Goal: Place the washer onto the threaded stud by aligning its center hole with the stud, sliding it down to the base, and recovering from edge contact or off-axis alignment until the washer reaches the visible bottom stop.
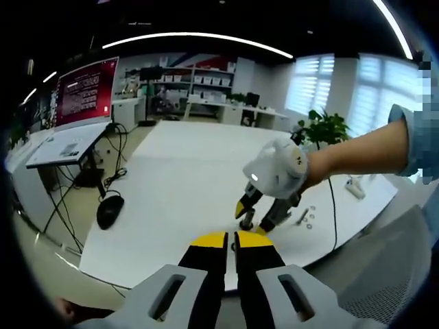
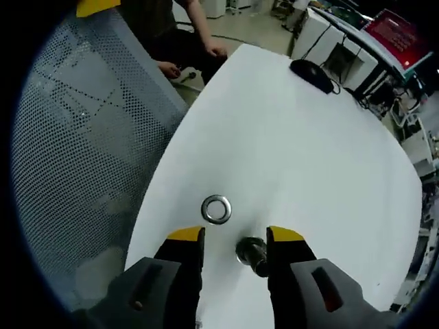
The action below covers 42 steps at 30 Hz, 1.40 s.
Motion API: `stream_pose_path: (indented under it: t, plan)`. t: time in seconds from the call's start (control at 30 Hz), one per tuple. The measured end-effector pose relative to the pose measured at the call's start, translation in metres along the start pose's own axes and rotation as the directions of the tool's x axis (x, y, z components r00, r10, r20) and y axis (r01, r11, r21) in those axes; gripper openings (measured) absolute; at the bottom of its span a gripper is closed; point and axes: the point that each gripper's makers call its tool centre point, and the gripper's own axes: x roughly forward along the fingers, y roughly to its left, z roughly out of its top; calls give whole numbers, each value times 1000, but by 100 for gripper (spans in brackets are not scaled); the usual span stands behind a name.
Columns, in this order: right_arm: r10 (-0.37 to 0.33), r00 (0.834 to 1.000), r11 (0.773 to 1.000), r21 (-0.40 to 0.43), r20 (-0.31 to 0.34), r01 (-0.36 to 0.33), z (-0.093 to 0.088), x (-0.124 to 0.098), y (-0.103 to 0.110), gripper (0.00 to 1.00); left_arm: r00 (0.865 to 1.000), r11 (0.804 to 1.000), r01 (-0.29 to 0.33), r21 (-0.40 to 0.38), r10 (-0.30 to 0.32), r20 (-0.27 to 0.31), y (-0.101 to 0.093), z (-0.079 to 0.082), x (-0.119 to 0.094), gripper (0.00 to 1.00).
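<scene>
We see right gripper with jaws well apart, holding nothing; threaded stud stands between tips, nearer right jaw. Washer lies flat on white table, just ahead of left jaw, not yet picked. Left gripper jaws nearly together, empty. Our worry: thin flat washer slips during pinch, or closing jaw knocks stud.

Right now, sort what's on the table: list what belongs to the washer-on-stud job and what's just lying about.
Job:
- washer, flat on the white table
- threaded stud, between the right gripper fingers
- left gripper, fingers together, holding nothing

Lying about:
- black mouse
- loose small hardware beside the right gripper
- laptop
- potted plant
</scene>
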Motion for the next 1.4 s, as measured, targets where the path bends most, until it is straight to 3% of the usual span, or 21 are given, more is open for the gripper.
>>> stream_pose_path:
  t: [0.4, 0.83, 1.2, 1.4]
  plan:
    - [73, 996, 995, -64, -50, -77, 6, 23, 18, 34, 1000, 1000, 0, -1, 0, 1, 0, 0, 0, 1]
    - [61, 989, 988, -135, -133, -79, -1, 38, 17, 32, 1000, 1000, -1, -4, 1, 2, 1, 1, 0, 1]
    - [67, 989, 989, -120, -130, -83, 2, 40, 18, 25, 1000, 1000, -4, -7, 4, 0, 1, 0, 0, 1]
    - [26, 993, 992, -120, -113, -40, 2, 37, 16, 23, 1000, 1000, -5, -10, 5, 0, 1, 0, 0, 1]
